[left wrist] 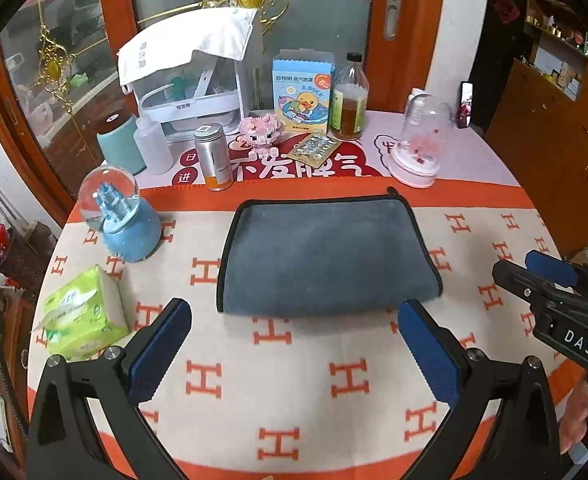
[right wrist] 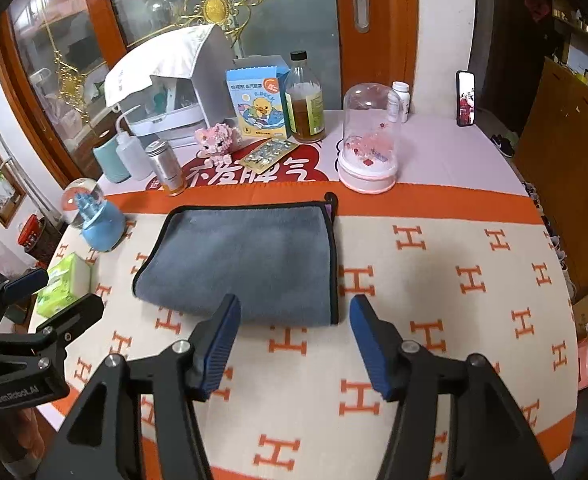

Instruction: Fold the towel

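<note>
A grey-blue towel (left wrist: 326,256) with black edging lies folded flat on the orange-and-cream H-pattern cloth; it also shows in the right wrist view (right wrist: 245,264). My left gripper (left wrist: 294,316) is open and empty, hovering just in front of the towel's near edge. My right gripper (right wrist: 294,312) is open and empty, in front of the towel's near right corner. The right gripper also shows at the right edge of the left wrist view (left wrist: 534,272), and the left gripper at the left edge of the right wrist view (right wrist: 49,292).
A blue snow globe (left wrist: 121,220) and a green tissue pack (left wrist: 81,320) sit left of the towel. Behind it stand a silver can (left wrist: 213,156), a pink block pig (left wrist: 261,132), a pill blister (left wrist: 314,148), a duck box (left wrist: 302,96), a bottle (left wrist: 350,100) and a pink dome (left wrist: 418,148).
</note>
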Motion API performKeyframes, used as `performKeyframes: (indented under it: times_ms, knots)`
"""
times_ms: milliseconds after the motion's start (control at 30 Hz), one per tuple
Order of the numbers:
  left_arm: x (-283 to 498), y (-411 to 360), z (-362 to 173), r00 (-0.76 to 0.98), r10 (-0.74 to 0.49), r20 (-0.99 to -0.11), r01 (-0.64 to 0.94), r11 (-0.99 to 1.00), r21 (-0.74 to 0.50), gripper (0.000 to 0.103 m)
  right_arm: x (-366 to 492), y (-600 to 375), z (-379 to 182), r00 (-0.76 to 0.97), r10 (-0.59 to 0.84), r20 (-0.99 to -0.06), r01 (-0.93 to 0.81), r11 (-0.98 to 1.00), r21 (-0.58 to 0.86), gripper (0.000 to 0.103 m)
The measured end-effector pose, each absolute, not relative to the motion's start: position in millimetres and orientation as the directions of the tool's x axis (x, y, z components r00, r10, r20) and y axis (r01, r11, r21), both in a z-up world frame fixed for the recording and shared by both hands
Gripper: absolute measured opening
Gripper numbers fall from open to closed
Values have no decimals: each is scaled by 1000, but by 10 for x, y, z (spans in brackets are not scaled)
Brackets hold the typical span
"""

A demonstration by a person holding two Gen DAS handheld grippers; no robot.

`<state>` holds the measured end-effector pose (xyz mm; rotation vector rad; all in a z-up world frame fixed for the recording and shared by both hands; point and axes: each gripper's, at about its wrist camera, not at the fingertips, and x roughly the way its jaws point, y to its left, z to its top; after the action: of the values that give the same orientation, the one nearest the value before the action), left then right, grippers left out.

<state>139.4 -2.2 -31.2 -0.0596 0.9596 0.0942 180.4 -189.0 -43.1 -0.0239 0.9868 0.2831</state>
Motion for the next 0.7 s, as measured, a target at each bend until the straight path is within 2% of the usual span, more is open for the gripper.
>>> performKeyframes:
  times_ms: [467,700]
  knots:
    - [475,-244,165,616,32,-787,-90,995,-30,102,903,-1975,-82,516,306,-800,-340,931,136,57]
    - [185,-284,285,635,22,-772,-102,993,-55,102,569,-2006,37,557,298,-776,-324,938,127,57]
